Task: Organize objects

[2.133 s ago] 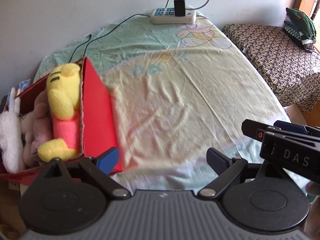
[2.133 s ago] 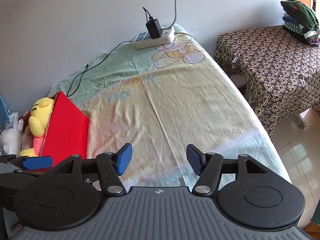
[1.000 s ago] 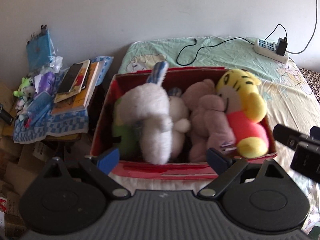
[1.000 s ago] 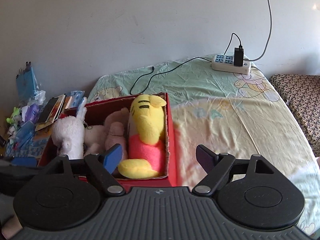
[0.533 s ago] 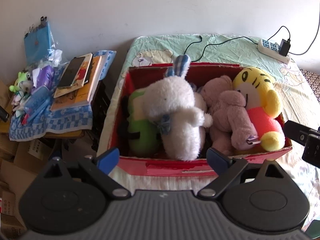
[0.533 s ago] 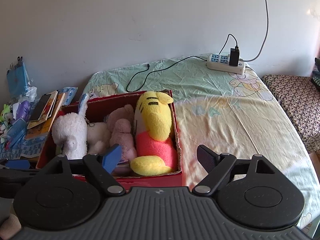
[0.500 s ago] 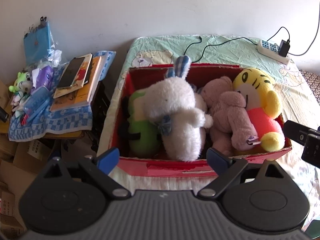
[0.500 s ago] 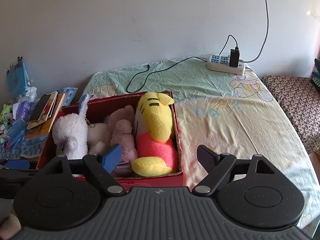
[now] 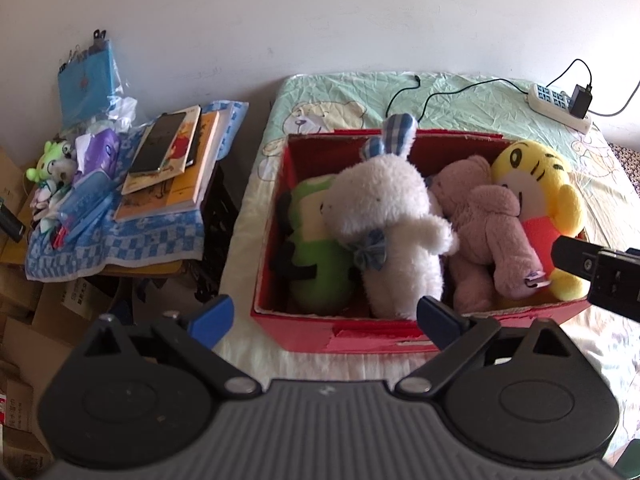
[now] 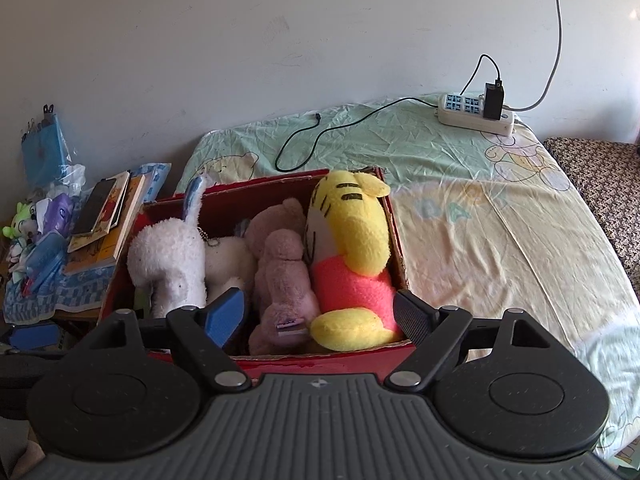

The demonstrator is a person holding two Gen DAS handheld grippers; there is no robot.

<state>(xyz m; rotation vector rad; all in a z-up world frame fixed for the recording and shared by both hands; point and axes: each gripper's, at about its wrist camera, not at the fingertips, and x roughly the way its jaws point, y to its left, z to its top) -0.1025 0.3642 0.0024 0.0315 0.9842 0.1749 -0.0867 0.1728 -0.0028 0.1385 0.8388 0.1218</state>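
A red cardboard box sits on the bed, packed with plush toys. From left to right it holds a green toy, a white rabbit, a pink bear and a yellow tiger in a pink shirt. My left gripper hovers open in front of the box's near wall, empty. My right gripper stands open and empty over the box's near right corner; its body shows at the left wrist view's right edge.
The bed sheet stretches right of the box, with a power strip and a black cable at the back. Left of the bed stands a cluttered side table with books, a phone and small toys. A patterned stool is far right.
Both grippers swung left from the bare sheet to face the box. Over the last half second they crept a little closer to it. Both stay open and empty.
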